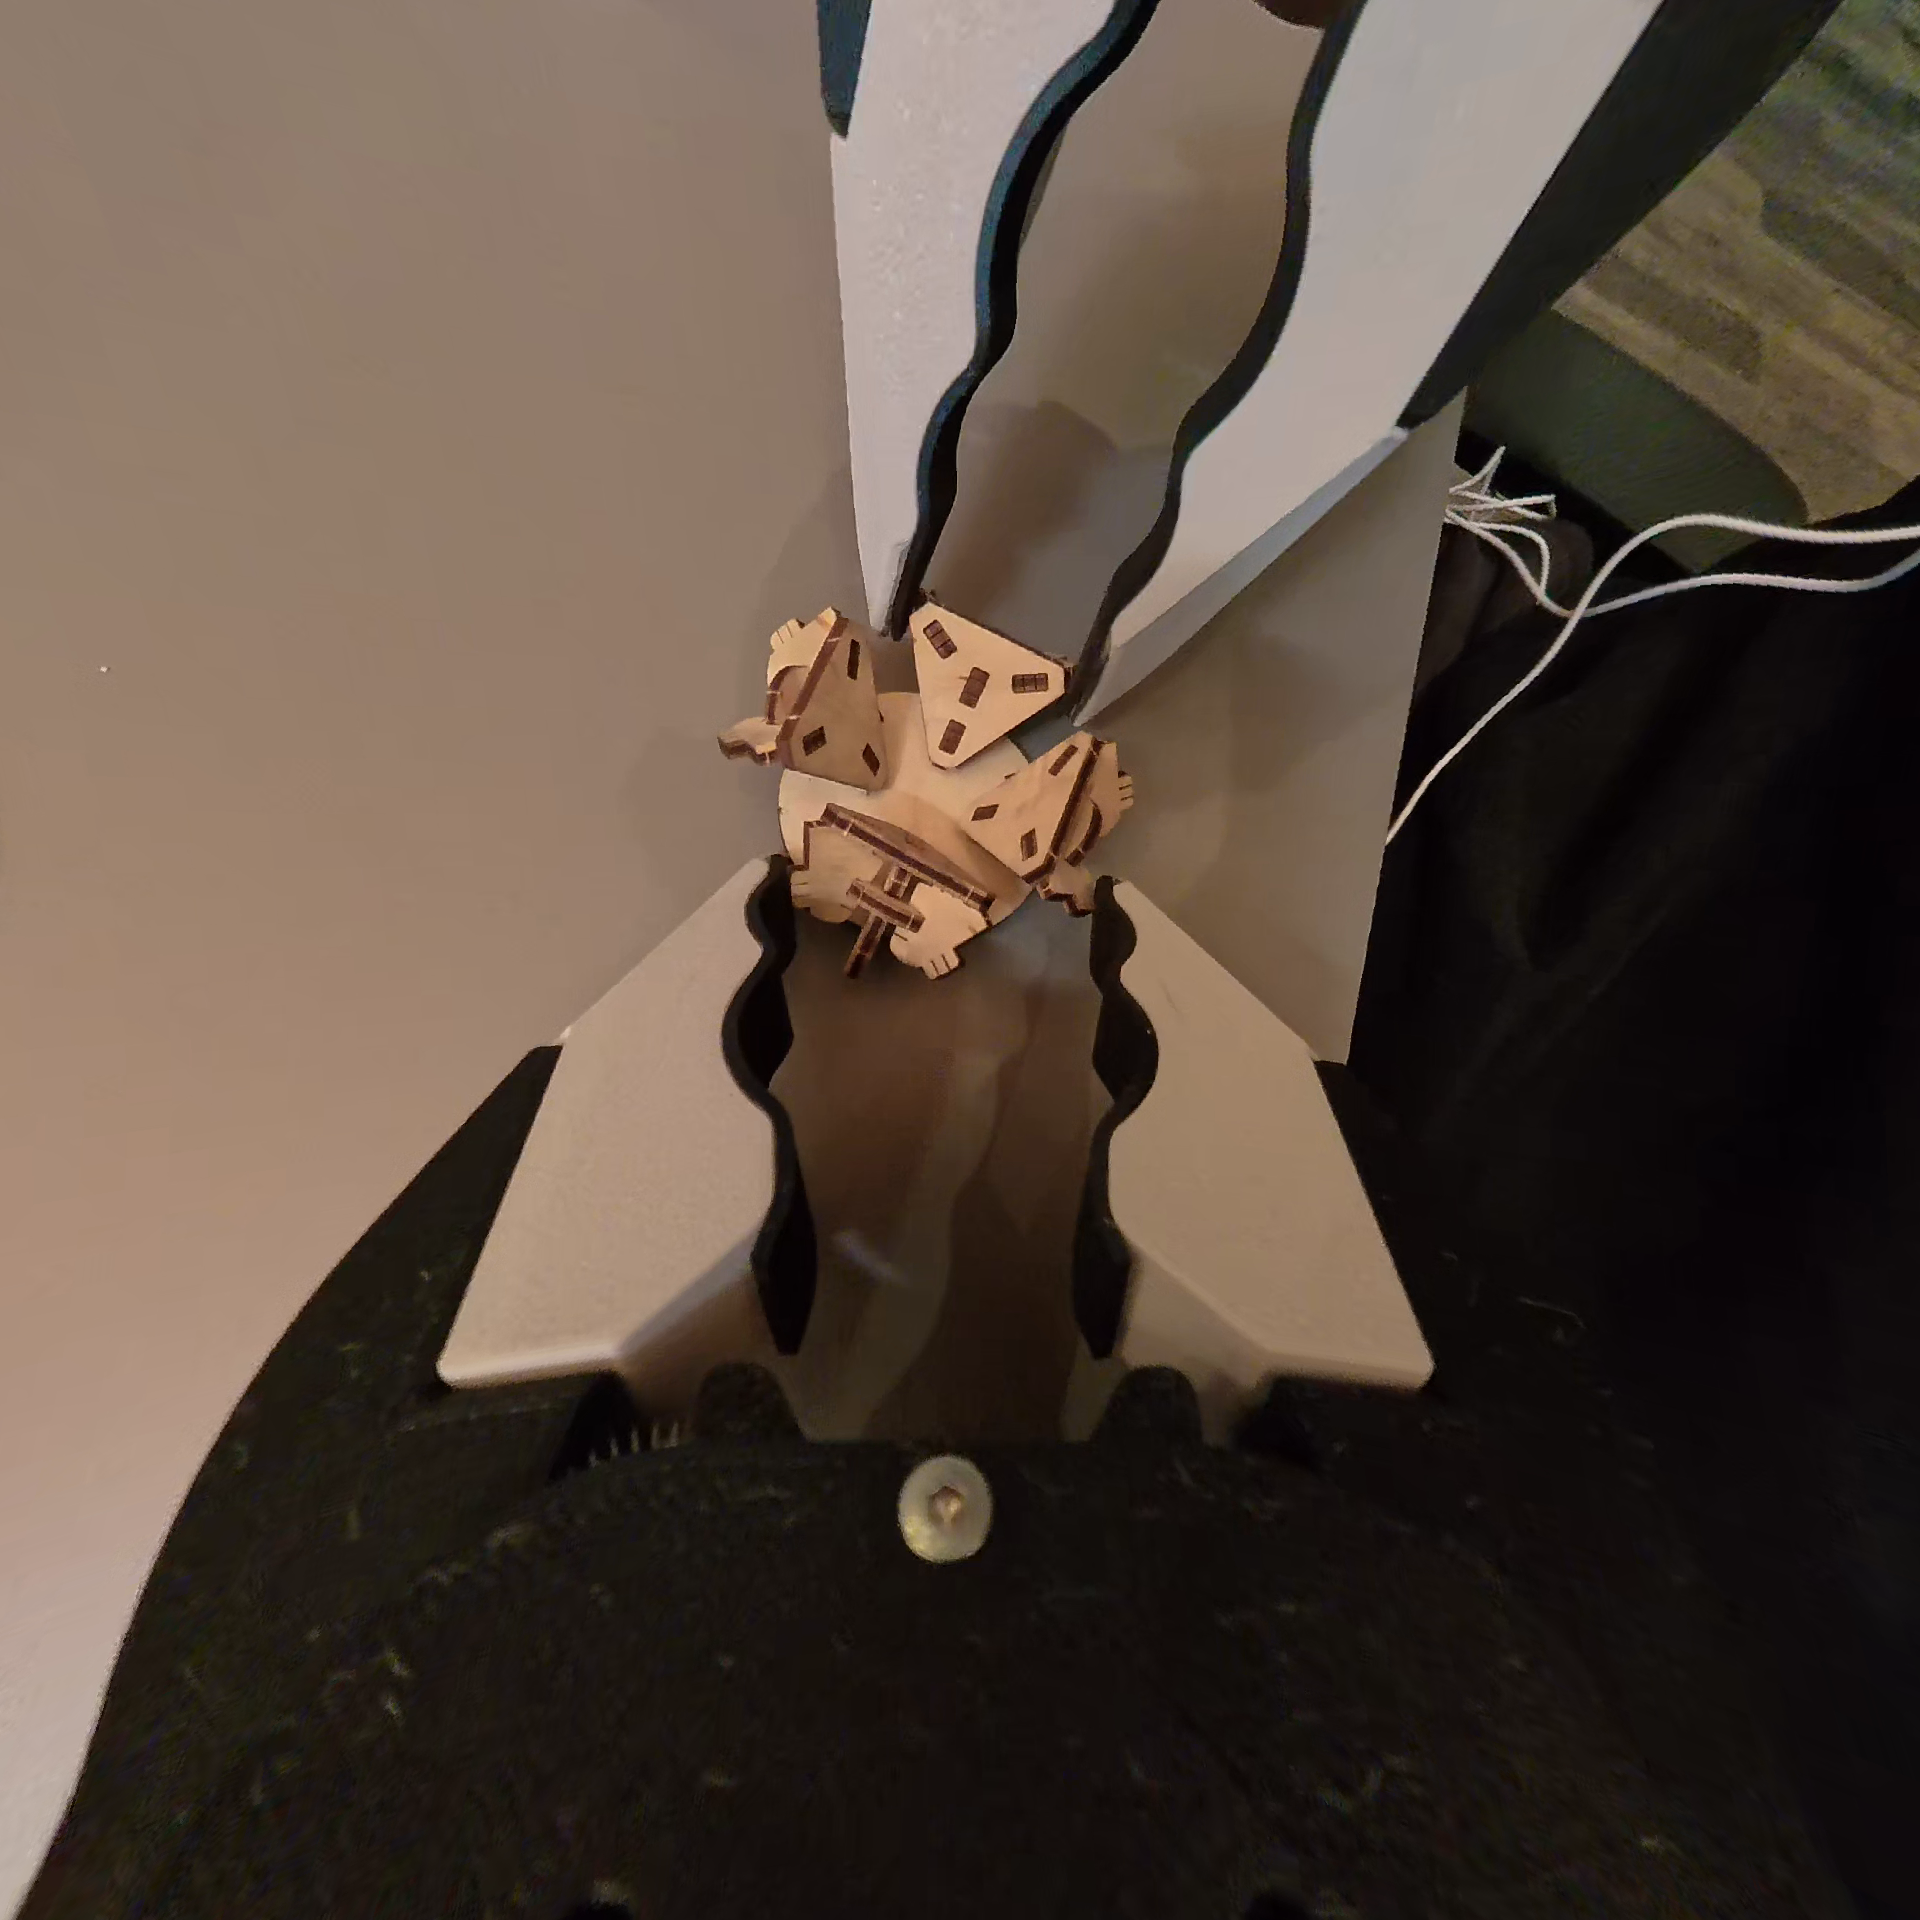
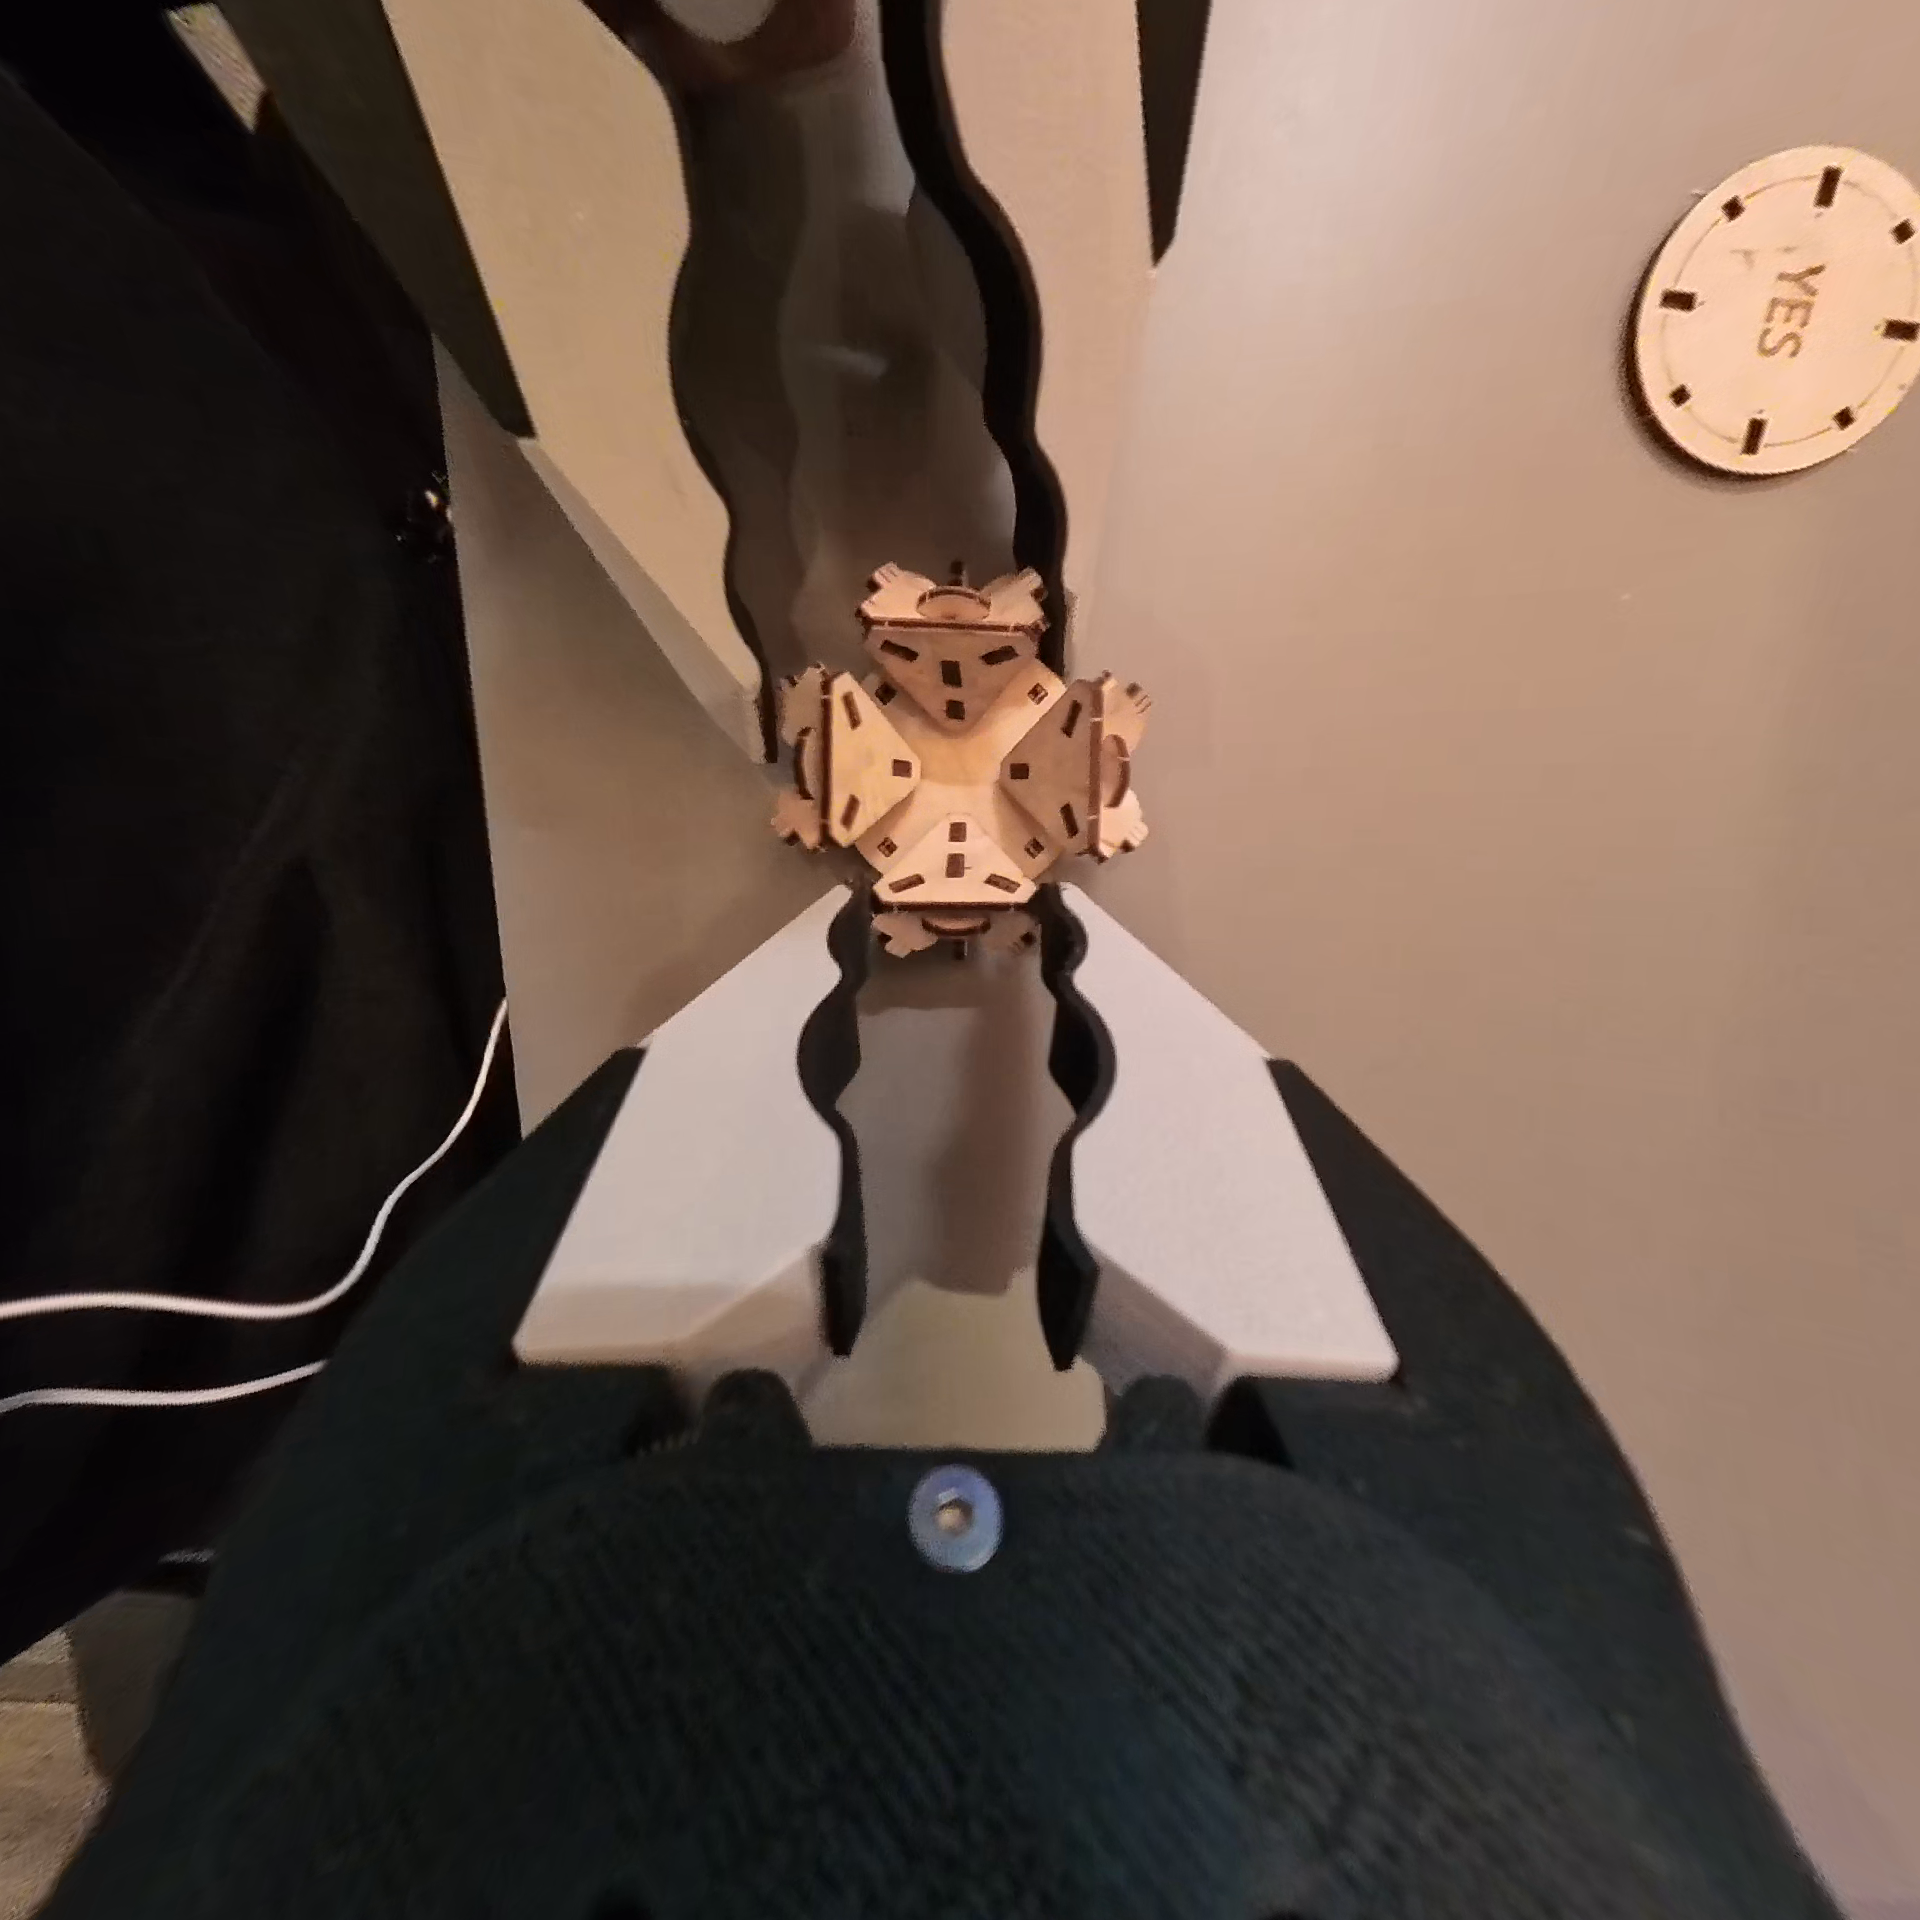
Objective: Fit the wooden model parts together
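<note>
A light wooden assembly [image 1: 914,821] of a round disc with triangular slotted pieces around it is held above the grey table [image 1: 364,520]. My left gripper [image 1: 940,888] is shut on its near side, and its pads [image 1: 774,894] touch the wooden tabs on both sides. My right gripper [image 1: 987,660] comes in from the top of the left wrist view and pinches one triangular piece [image 1: 982,686] by its corners. In the right wrist view, my right gripper [image 2: 954,914] grips the near triangular piece [image 2: 951,868] of the assembly [image 2: 956,769]. The left gripper [image 2: 909,649] holds the far side.
A loose round wooden disc [image 2: 1787,322] with slots around its rim lies on the table [image 2: 1455,831] at the upper right. A person's black garment [image 2: 208,727] with a white cord [image 2: 416,1195] is beside the table. Carpet [image 1: 1766,208] shows past the table edge. My two grippers' fingertips are within a few centimetres of each other.
</note>
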{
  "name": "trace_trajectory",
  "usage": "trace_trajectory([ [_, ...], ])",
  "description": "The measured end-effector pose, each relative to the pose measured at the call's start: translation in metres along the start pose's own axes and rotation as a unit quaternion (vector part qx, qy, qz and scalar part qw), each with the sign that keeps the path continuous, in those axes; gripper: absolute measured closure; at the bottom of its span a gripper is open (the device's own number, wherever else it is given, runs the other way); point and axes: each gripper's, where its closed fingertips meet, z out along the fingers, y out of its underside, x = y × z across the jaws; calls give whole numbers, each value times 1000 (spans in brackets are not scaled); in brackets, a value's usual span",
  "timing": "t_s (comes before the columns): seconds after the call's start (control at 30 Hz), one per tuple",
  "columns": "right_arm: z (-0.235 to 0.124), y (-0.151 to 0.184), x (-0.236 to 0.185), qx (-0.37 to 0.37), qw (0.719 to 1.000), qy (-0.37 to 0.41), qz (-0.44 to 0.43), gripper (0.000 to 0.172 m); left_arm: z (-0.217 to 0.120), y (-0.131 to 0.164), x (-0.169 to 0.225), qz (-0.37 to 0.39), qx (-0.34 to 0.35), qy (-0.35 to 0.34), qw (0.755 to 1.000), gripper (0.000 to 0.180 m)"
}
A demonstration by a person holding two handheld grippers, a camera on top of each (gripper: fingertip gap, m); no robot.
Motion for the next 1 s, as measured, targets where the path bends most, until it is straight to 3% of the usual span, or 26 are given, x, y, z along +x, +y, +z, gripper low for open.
trace_trajectory([
  [0.17,14,17,-3,-32,999,16,-14,132,0,0,2,6,-1,2,1000,125],
  [0.33,-3,4,-3,59,997,15,37,139,-1,-1,3,8,5,5,1000,122],
  [0.53,-3,-3,-4,132,989,-12,68,120,0,0,4,3,0,11,1000,122],
  [0.63,4,-2,-2,132,990,8,56,139,-1,-1,3,-2,4,13,1000,122],
  [0.73,-9,-9,4,179,979,0,94,139,-7,-8,-1,-10,33,6,999,115],
  [0.83,-33,-14,16,260,947,-39,187,140,-25,-33,-13,6,128,-35,991,104],
  [0.9,-48,-16,24,315,907,-87,267,140,-39,-48,-16,22,192,-49,980,104],
  [1.0,-61,-18,29,368,840,-172,359,141,-46,-56,-12,46,227,-61,971,104],
])
